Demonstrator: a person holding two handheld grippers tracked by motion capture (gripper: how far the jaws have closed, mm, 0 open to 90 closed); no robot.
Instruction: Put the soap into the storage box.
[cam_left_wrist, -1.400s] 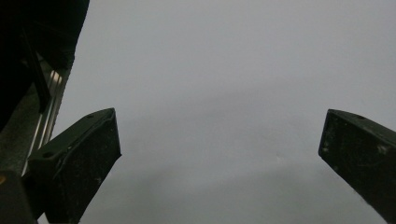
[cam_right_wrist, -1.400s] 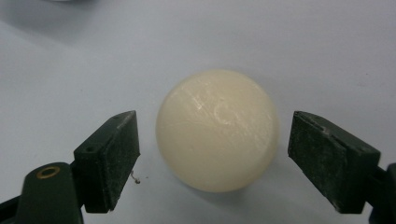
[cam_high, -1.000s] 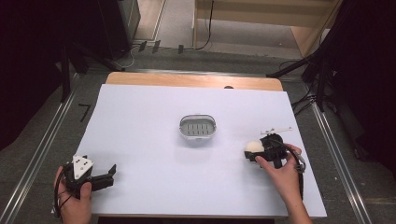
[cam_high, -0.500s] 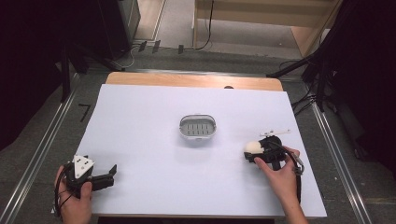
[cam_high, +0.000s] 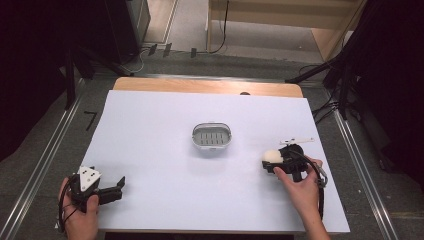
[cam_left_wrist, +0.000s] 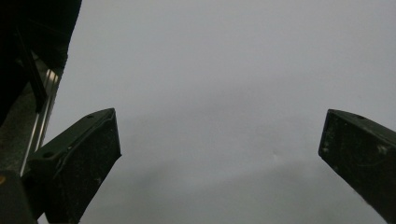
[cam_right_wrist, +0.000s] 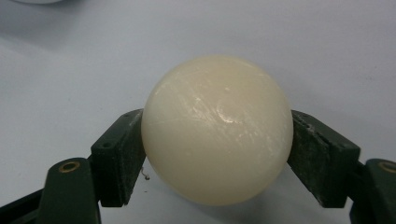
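A cream, rounded bar of soap (cam_high: 271, 156) lies on the white table sheet (cam_high: 150, 130) at the right. My right gripper (cam_high: 269, 162) has its jaws around it, closing, and in the right gripper view both pads press on the sides of the soap (cam_right_wrist: 217, 128). A person's hand holds this gripper from the near edge. A small grey soap dish (cam_high: 195, 136) with a slotted floor stands empty at the table's middle, left of and beyond the soap. My left gripper (cam_high: 117, 189) rests at the near left corner, jaws wide open over bare sheet (cam_left_wrist: 219, 70), holding nothing.
A wooden table edge (cam_high: 200, 86) shows beyond the sheet. Metal rails (cam_high: 47, 155) run along both sides of the table. Dark stands and cables stand on the floor at the back and right. A thin white piece (cam_high: 295, 141) lies just beyond the right gripper.
The right gripper's jaws have drawn in around the soap at the same spot. The left gripper has stayed where it was.
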